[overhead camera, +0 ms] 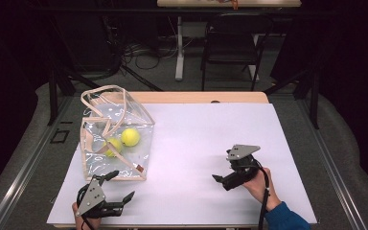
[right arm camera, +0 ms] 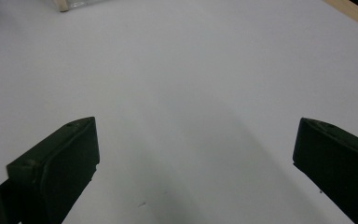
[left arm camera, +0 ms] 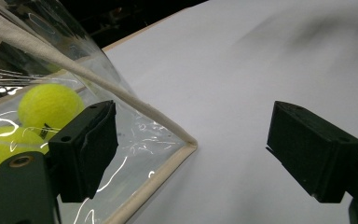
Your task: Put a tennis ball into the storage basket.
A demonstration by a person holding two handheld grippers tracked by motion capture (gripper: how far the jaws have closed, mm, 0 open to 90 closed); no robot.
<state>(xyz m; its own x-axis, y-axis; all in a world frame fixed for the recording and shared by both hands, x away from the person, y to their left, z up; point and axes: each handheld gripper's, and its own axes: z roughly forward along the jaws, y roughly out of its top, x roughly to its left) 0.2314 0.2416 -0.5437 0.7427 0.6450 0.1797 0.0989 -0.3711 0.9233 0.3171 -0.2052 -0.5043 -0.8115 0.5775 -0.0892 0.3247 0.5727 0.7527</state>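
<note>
A clear plastic bag [overhead camera: 117, 143] with beige trim and handles stands at the left of the white table. Two yellow-green tennis balls [overhead camera: 130, 137] [overhead camera: 113, 146] lie inside it, one partly behind a strap. My left gripper [overhead camera: 120, 186] is open at the table's front left, just in front of the bag's near corner. In the left gripper view the left gripper [left arm camera: 193, 126] has one jaw before the bag's wall and the bag's corner trim [left arm camera: 168, 161] between the jaws; a ball [left arm camera: 50, 106] shows through the plastic. My right gripper [overhead camera: 223, 168] [right arm camera: 196, 130] is open over bare table at the right, holding nothing.
The white sheet [overhead camera: 206, 134] covers a wooden table whose far edge [overhead camera: 196, 97] shows. A black folding chair [overhead camera: 232, 43] and a table leg [overhead camera: 179, 48] stand beyond it on the floor. A corner of the bag [right arm camera: 65, 4] shows at the top left of the right gripper view.
</note>
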